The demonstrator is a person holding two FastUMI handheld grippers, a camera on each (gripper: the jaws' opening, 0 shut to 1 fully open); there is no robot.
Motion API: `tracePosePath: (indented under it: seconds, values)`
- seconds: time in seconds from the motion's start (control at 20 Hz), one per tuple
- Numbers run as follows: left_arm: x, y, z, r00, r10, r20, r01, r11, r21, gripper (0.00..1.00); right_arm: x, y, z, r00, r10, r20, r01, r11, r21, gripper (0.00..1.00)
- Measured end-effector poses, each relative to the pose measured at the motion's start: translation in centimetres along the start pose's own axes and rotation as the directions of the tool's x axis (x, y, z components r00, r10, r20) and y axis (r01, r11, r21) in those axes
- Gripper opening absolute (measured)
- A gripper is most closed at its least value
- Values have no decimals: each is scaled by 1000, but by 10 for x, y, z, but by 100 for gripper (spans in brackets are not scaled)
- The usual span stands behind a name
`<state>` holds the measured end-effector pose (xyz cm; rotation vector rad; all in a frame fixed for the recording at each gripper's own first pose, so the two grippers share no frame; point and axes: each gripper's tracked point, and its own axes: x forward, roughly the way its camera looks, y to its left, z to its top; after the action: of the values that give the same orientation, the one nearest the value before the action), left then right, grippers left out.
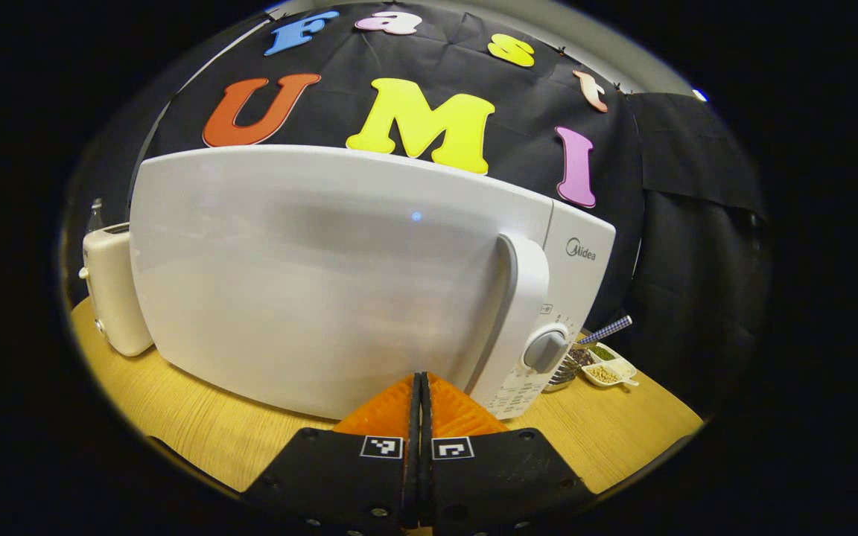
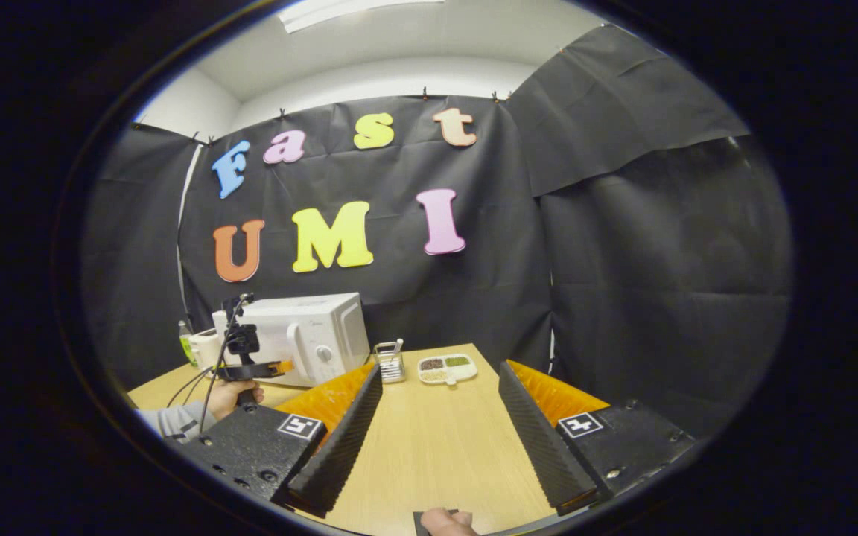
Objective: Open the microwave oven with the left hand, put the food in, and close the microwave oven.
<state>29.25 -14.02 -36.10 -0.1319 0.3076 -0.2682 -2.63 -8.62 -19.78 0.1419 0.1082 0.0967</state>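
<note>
Black cloth wall [image 2: 623, 246] all round, white wall [image 2: 399, 78] above it, long bright light [image 2: 339, 9] on the ceiling, wooden table [image 2: 436, 439] below

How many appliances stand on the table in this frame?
2: the microwave, door shut, and a cream toaster-like appliance touching or just beside its far side from the handle. Others may be hidden behind the microwave.

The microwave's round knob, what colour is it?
Grey, on the white microwave; the knob shows best in the left gripper view.
</note>
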Motion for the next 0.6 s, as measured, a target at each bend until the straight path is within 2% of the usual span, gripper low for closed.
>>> tracePosePath:
  seconds: [0.15,0.2,0.3,0.35,0.4,0.45,0.5,0.55,0.6]
  values:
    - [-27,0,11,1000,13,8,-13,1000,6,0,-7,4,0,1000,-8,-7,8,1000,-1,90]
    - [-37,0,14,1000,15,7,-15,1000,14,0,-10,4,0,1000,-11,-10,11,1000,-3,100]
    - [-64,-1,25,1000,1,9,-1,999,32,0,-15,9,3,1000,-5,-12,5,1000,-3,100]
    - [-77,-1,31,1000,-5,19,4,999,33,0,-17,12,4,1000,-2,-9,2,1000,-3,90]
    - [-96,1,38,1000,3,25,-4,1000,31,3,-20,13,7,1000,-1,-4,1,1000,-6,100]
    - [-113,5,47,999,23,47,-24,999,32,19,-22,16,8,1000,1,0,-1,1000,-9,100]
    - [-127,7,52,998,26,51,-28,999,31,27,-25,18,10,1000,4,3,-4,1000,-12,100]
    - [-144,7,59,998,28,60,-30,999,29,43,-27,22,11,1000,8,5,-8,1000,-13,91]
    - [-163,10,67,996,45,72,-47,998,32,72,-28,26,12,1000,12,5,-12,1000,-14,100]
